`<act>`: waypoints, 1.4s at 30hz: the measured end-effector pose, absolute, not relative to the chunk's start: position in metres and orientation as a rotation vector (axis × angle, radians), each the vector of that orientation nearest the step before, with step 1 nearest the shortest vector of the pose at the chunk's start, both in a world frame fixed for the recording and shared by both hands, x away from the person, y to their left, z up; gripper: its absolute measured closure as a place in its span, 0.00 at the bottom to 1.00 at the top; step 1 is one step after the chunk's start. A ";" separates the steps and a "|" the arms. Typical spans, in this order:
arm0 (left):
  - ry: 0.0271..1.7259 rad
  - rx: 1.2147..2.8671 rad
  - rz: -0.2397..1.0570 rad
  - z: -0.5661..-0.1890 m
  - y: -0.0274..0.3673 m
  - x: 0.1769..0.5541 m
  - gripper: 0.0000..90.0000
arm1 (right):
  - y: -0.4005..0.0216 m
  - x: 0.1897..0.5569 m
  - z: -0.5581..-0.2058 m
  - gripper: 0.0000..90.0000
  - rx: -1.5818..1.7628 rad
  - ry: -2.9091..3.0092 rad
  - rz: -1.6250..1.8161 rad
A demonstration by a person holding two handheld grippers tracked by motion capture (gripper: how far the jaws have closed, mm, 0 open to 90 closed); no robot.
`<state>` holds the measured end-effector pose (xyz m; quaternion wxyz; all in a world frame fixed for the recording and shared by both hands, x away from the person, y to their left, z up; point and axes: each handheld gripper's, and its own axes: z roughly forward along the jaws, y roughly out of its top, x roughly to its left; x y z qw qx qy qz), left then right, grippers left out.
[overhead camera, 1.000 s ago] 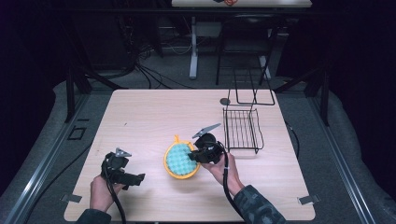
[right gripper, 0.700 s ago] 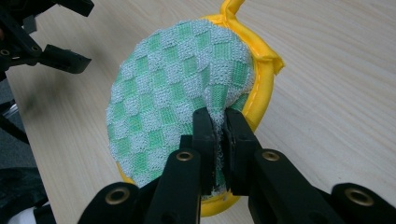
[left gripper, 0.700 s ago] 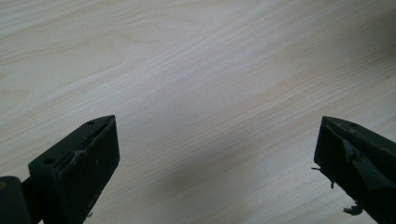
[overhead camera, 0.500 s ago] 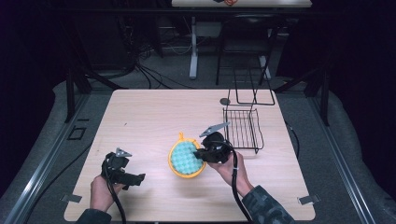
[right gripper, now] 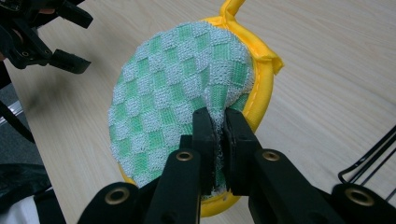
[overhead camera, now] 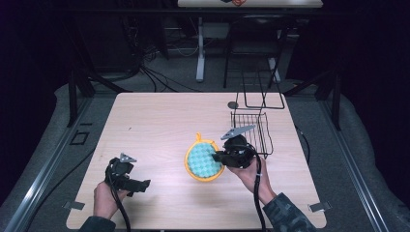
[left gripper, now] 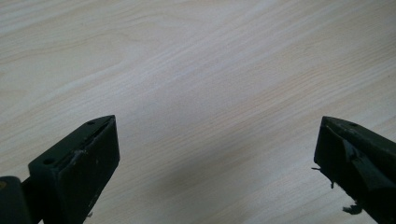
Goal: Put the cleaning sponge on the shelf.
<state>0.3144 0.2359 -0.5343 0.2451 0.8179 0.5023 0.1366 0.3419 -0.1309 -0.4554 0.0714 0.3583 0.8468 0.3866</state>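
Note:
A round pot holder [overhead camera: 204,162], green-and-white checked with a yellow rim and loop, hangs tilted just above the wooden table [overhead camera: 159,121] at centre right. My right gripper [overhead camera: 221,157] is shut on its right edge. In the right gripper view the jaws pinch the checked cloth [right gripper: 173,93] near the rim, with the right gripper [right gripper: 218,119] pressing a fold flat. My left gripper [overhead camera: 144,184] rests at the front left, held in a hand. Its jaws stand wide apart over bare wood, and the left gripper [left gripper: 217,133] has nothing between them.
A black wire basket [overhead camera: 252,131] stands right behind the right gripper. Farther back are a black wire frame [overhead camera: 263,95] and a small dark disc [overhead camera: 233,105]. In the right gripper view the left gripper [right gripper: 42,37] shows at the top left.
My right gripper has moved right and slightly up with the pot holder, closer to the wire basket. The left gripper has stayed where it was.

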 end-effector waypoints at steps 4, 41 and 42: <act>1.370 2.232 0.375 -0.534 0.236 0.315 0.00 | -0.138 0.341 -0.453 0.94 1.083 2.527 1.166; 1.367 2.232 0.372 -0.534 0.236 0.314 0.00 | -0.219 0.332 -0.431 0.95 1.223 2.336 1.141; 1.367 2.231 0.373 -0.533 0.236 0.314 0.00 | -0.222 0.332 -0.431 0.95 1.230 2.331 1.145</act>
